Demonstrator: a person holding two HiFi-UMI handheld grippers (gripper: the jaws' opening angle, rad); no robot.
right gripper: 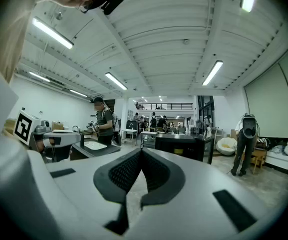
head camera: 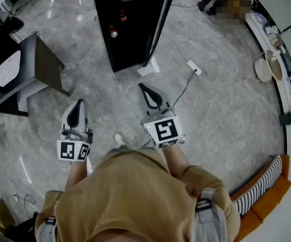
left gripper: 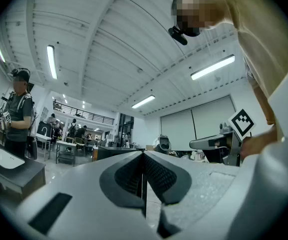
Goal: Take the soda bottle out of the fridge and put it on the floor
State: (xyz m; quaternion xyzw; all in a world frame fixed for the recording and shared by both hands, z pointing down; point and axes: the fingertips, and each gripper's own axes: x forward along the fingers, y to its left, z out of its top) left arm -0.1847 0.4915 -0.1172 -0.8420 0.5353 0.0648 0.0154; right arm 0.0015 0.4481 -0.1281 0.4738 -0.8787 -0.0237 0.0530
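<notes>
1. the bottle [head camera: 122, 15] is inside the black fridge [head camera: 127, 47], at the far side of the scene and well apart from both grippers.
2. the bottle is dark with a red label. it seems to stand upright, long axis vertical and neck up, but it is too small to be sure.
3. a small round thing [head camera: 113, 33] with a pale top sits in the fridge, a little nearer than the bottle. i cannot tell what it is.
4. the fridge door [head camera: 160, 19] stands open, swung to the right.
5. the left gripper [head camera: 78, 105] is clenched, its jaws pressed together with nothing between them. it is held about level over the floor [head camera: 221, 115], pointing far.
6. the right gripper [head camera: 142, 88] is also clenched and empty. it points toward the fridge, and its tip is closer to the fridge than the left one's.
7. the floor is grey marble. a white power strip [head camera: 194, 67] lies on it right of the fridge, and a dark cable [head camera: 185, 87] runs from the strip toward the person.
8. a dark desk [head camera: 34, 67] stands left of the fridge.
</notes>
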